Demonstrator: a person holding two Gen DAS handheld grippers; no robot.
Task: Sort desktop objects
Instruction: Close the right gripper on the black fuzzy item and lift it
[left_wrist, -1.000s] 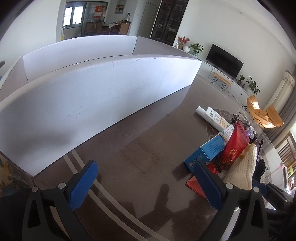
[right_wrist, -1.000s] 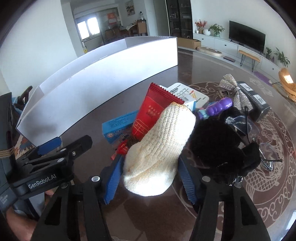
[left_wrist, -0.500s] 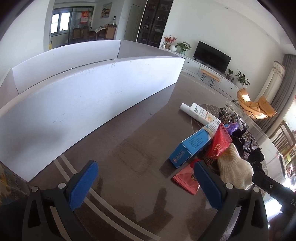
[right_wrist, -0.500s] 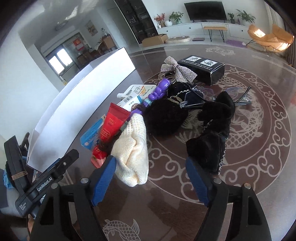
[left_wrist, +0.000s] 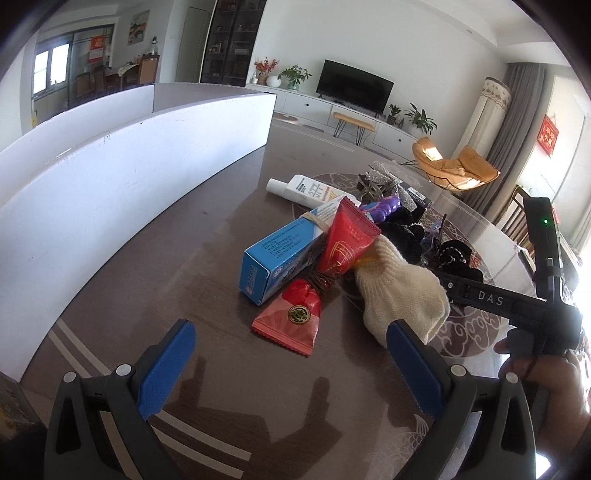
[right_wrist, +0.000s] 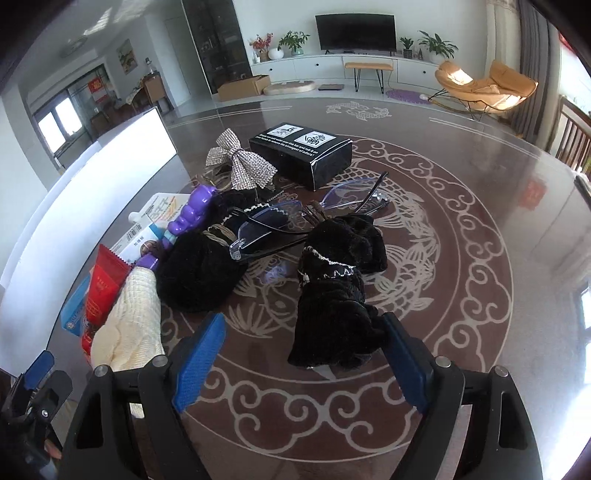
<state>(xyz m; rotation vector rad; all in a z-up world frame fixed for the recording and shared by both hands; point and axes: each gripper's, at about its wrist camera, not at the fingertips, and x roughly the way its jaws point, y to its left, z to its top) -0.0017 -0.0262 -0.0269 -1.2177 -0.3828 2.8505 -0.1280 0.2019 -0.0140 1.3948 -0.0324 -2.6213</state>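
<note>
**Operator:** While the right gripper (right_wrist: 301, 363) points down at the table (right_wrist: 461, 206), how do its jaws stand?

**Inspector:** They are opening, and the blue pads press on nothing. A black velvet scrunchie (right_wrist: 332, 325) lies on the table between the two fingers, its lower right edge just beside the right pad. A cream knitted glove (right_wrist: 129, 317) lies to the left, outside the left finger.

**Operator:** State the condition of the left gripper (left_wrist: 291, 373).

**Inspector:** Its jaws stand wide apart and hold nothing. Bare table shows between the pads. The pile of objects lies ahead of it and toward its right finger.

**Operator:** List the pile as the left wrist view shows it.

**Inspector:** A red sachet (left_wrist: 290, 323) lies nearest, just ahead of the gap. A blue box (left_wrist: 280, 256) lies behind it, with a red packet (left_wrist: 347, 240) leaning across its right end. The glove rests to the right, its cuff near the right pad. A white tube (left_wrist: 306, 189) lies farther back.

**Operator:** And the remaining objects?

**Inspector:** In the right wrist view, clear glasses (right_wrist: 295, 218) lie across a second black scrunchie (right_wrist: 201, 271). A silver bow (right_wrist: 242, 162) and a black box (right_wrist: 306, 151) lie beyond them. A white board (left_wrist: 122, 177) stands upright along the left side of the table.
</note>
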